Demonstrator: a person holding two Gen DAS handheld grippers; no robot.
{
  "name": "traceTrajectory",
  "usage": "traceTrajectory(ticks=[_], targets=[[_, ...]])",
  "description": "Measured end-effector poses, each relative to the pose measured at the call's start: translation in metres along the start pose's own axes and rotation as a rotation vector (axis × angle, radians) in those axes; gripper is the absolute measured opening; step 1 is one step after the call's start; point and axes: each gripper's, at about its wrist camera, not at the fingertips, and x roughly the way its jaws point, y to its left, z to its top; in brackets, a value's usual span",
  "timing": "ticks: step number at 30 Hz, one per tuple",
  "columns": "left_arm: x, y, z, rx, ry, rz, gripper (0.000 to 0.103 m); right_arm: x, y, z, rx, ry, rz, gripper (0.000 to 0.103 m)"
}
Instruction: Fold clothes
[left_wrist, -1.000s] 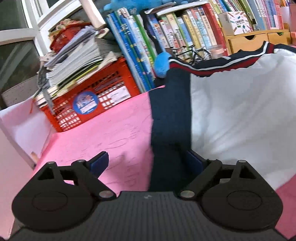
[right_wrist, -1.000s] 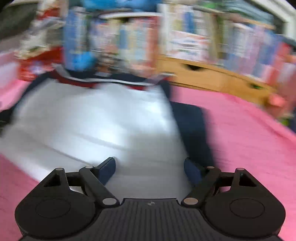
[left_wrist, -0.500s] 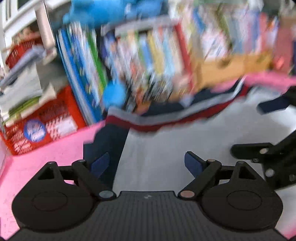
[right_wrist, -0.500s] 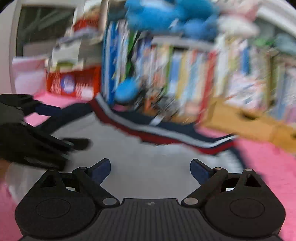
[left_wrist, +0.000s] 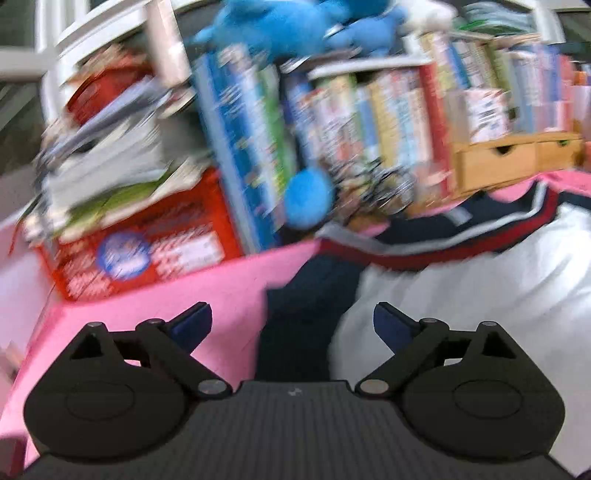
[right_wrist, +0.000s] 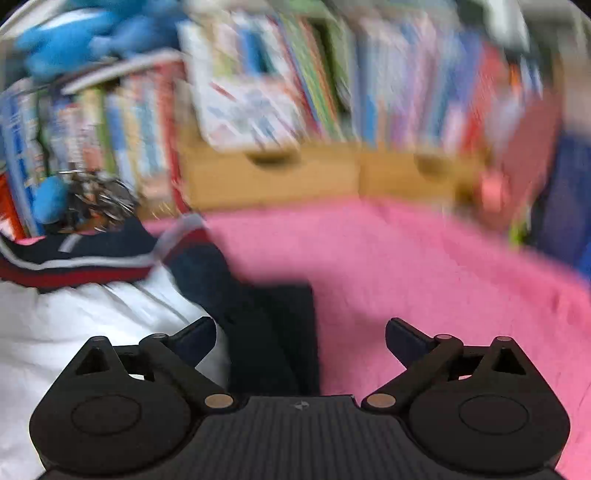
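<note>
Motion blur smears the books (left_wrist: 362, 122) (titles unreadable); the shirt (right_wrist: 74, 325) runs off-frame.

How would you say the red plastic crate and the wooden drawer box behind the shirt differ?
The red crate is open-topped and heaped with papers; the wooden drawer box is closed, with notched drawer fronts. The crate sits at the far left, the box to the right. Both stand at the back of the pink surface.

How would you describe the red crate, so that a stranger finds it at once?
Start from the pink surface and follow it to its far left corner. There stands the red crate, left of the upright books. Only it carries a round blue sticker and a paper stack on top.
</note>
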Motion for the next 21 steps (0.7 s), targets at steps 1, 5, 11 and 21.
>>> traceTrajectory(ticks=[1, 5, 11, 21], targets=[[0.005, -0.010, 0.006, 0.017, 0.000, 0.002, 0.096, -0.004, 0.017, 0.005, -0.050, -0.039, 0.007, 0.100], [0.043, -0.034, 0.018, -0.011, 0.102, 0.028, 0.096, 0.015, 0.098, 0.018, -0.178, -0.028, 0.111, 0.100], [0.075, -0.036, -0.001, -0.063, 0.162, 0.073, 0.103, 0.070, 0.141, 0.004, -0.150, 0.074, 0.112, 0.103], [0.084, -0.015, -0.011, -0.202, 0.203, -0.022, 0.103, 0.085, 0.134, -0.003, -0.072, 0.071, 0.157, 0.103]])
